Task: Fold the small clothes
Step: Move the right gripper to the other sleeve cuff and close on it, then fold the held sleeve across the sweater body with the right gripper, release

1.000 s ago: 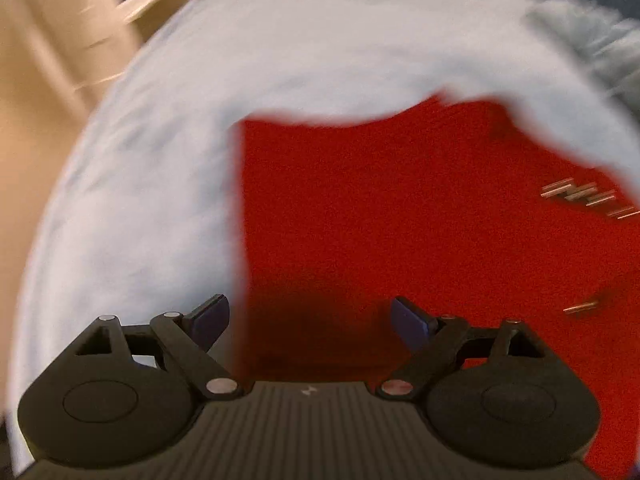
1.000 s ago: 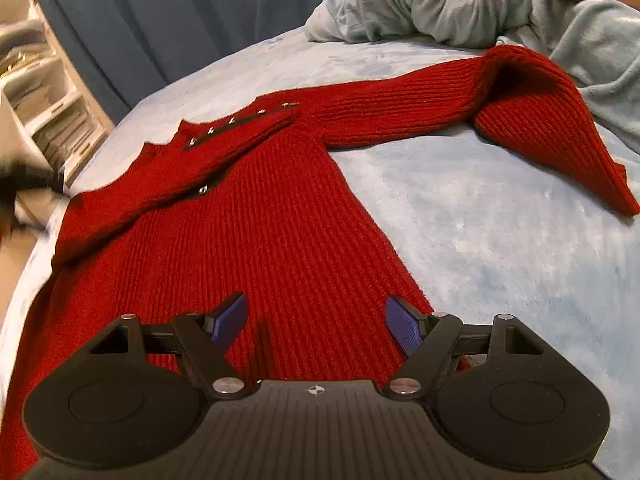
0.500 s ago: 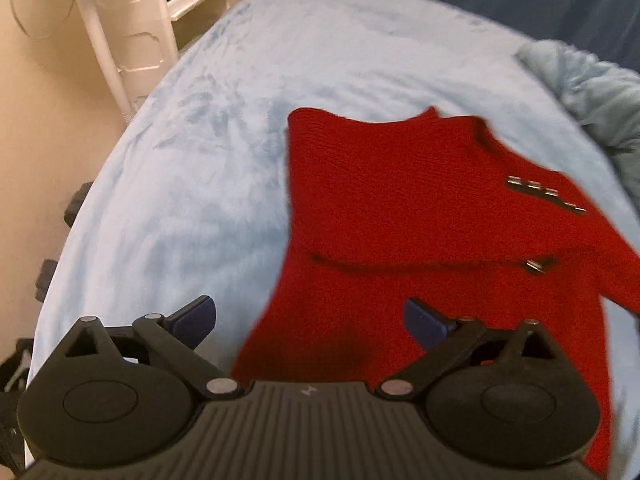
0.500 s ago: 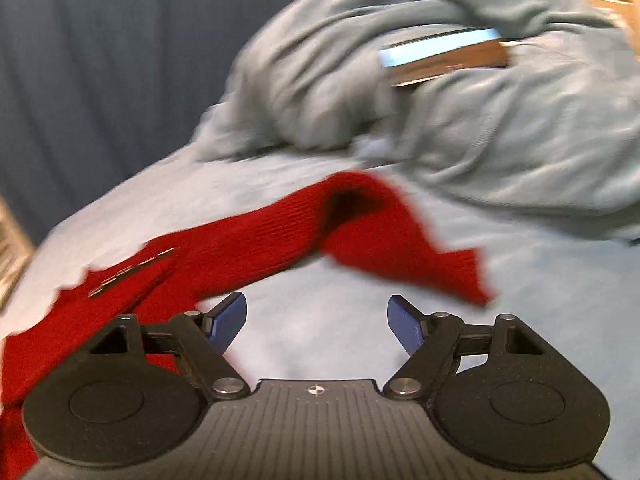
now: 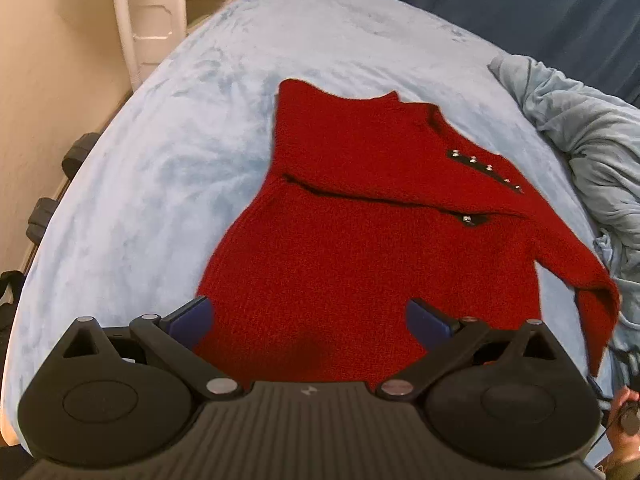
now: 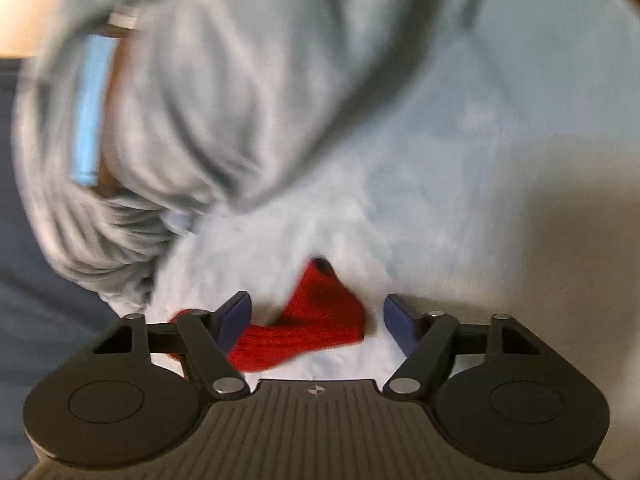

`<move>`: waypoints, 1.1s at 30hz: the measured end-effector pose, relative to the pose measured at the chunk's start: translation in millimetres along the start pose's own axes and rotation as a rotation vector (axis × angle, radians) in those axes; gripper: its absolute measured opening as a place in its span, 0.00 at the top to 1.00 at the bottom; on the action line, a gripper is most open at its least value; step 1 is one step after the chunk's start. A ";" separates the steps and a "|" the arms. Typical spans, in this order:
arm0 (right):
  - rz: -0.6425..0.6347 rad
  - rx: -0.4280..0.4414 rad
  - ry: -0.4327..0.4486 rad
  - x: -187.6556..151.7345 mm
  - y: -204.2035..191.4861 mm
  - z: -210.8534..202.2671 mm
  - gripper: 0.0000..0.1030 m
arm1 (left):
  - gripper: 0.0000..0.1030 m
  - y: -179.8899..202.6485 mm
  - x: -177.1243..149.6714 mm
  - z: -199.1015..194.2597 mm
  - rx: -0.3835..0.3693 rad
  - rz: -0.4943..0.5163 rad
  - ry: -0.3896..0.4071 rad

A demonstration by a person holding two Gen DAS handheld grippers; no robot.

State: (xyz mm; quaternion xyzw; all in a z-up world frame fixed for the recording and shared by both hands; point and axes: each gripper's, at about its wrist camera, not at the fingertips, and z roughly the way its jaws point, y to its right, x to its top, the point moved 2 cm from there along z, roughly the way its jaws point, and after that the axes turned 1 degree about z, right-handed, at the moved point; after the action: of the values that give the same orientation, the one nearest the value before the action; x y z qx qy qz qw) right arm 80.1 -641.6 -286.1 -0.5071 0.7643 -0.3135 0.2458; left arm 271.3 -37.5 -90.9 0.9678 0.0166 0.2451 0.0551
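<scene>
- The red sweater [image 5: 372, 248] is lying pretty flat on the light blue bedspread [image 5: 168, 168], body spread out, and the left sleeve is sitting folded across the chest with its edge running diagonally.
- A row of little metal studs [image 5: 486, 168] is showing near the shoulder, plus one more stud [image 5: 466, 220] lower down by the fold line.
- The other sleeve is trailing off toward the right side of the bed, and its cuff end [image 6: 320, 312] is lying bunched on the bedspread in the right wrist view.
- The left gripper [image 5: 308, 318] is hovering over the sweater's bottom hem, jaws spread wide, nothing in them.
- The right gripper [image 6: 318, 322] is sitting right over that cuff, jaws also wide apart with the red knit between the blue pads [image 6: 236, 316], not pinched. That view is blurry, so can't say if the pads are touching the fabric.
- A crumpled grey-blue blanket [image 5: 592, 152] is piling up at the right side of the bed, just beyond the sleeve.
- Dark blue curtains [image 5: 480, 12] are hanging behind the bed, and a white shelf unit [image 5: 160, 20] is standing off to the left.
</scene>
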 end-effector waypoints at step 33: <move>-1.319 0.396 0.427 -157.9 -283.2 -49.9 0.85 | 0.01 -86.8 15.4 18.5 -0.065 -0.173 0.043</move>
State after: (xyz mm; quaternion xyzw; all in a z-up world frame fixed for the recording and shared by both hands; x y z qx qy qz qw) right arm 279.0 -565.3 -36.6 -0.7367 0.2591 -0.6215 -0.0623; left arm 293.1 47.8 -109.8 0.9549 0.0934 0.2607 0.1072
